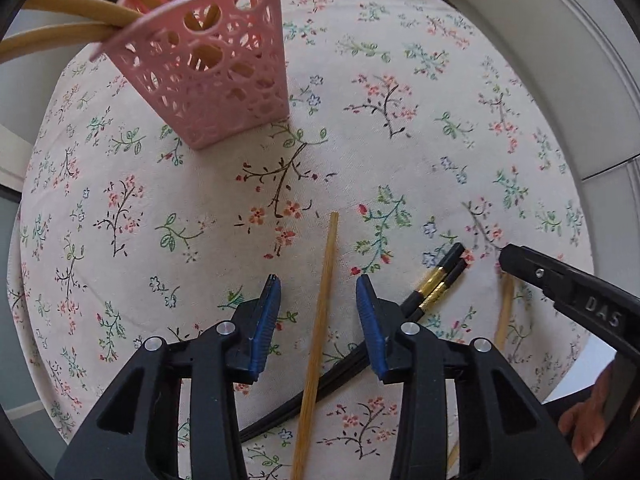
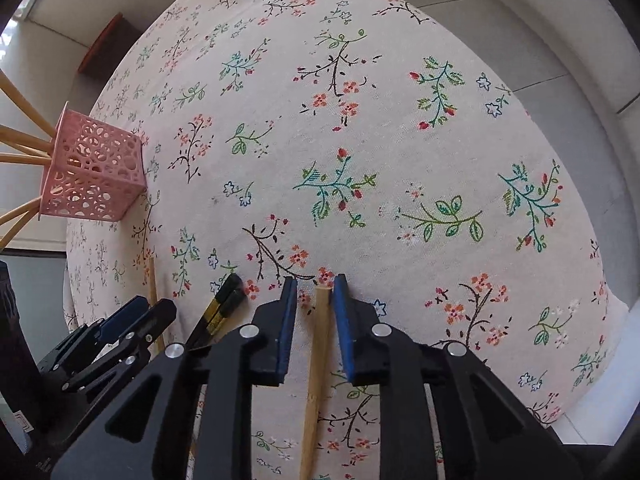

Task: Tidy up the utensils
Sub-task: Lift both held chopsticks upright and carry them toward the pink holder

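A pale wooden chopstick (image 1: 320,328) lies between the spread left tool (image 1: 318,284); another (image 2: 318,360) between the spread right tool (image 2: 316,284), both near the pink basket (image 1: 224,80).

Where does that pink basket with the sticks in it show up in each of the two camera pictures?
Left wrist view: the pink basket stands at upper left, close and large, on the floral tablecloth.
Right wrist view: the pink basket sits at the far left edge, smaller.
Shared landmark: the black-and-gold chopsticks.
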Motion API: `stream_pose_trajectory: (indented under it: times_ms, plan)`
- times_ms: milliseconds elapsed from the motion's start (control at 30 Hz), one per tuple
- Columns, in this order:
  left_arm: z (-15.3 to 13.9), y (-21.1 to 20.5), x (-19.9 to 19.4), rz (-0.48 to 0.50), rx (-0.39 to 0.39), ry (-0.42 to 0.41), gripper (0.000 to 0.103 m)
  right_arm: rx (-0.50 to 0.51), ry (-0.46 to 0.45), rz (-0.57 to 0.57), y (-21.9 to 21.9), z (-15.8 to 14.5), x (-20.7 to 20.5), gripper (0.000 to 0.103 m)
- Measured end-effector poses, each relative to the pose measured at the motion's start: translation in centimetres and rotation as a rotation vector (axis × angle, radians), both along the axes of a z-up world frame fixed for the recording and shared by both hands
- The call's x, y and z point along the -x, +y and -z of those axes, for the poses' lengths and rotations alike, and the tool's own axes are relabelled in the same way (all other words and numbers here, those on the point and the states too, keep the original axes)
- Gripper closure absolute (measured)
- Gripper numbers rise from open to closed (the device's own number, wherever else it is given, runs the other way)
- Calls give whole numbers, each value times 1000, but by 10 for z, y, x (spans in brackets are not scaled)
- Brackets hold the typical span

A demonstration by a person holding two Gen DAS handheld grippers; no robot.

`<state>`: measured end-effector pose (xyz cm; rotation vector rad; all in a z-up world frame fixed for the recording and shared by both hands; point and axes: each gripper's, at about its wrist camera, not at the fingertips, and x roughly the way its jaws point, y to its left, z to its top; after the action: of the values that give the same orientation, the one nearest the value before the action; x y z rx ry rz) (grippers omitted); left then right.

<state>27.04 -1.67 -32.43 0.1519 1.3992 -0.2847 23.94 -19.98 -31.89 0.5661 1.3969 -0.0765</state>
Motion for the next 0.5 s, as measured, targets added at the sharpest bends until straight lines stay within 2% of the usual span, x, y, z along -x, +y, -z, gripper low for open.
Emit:
stream_pose_trajectory:
  times_ms: [33, 67, 100, 133, 200, 300, 500]
  plan:
    - [2, 1, 0, 2, -7, -7, 66, 23, -2, -6, 4, 0, -2, 83]
    - [1, 0, 1, 9, -16, -23, 73, 54, -9, -14, 11, 0, -5, 85]
    - [1, -1, 0, 10, -20, -32, 90, 98, -25, -26, 15, -1, -5, 94]
    - [1, 0, 0, 11, 3, -30, 97, 108, -49, -32, 18, -2, -5, 95]
    - [-3, 5, 3, 1, 27, -47, 99, 92, -78, -13, 18, -2, -1, 95]
    - [-26, 14, 16, 1, 33, -127, 99, 55, -144, 20, 11, -17, 14, 95]
    - [-93, 34, 67, -11, 91, -309, 99, 65, -333, -14, 6, -81, 49, 95]
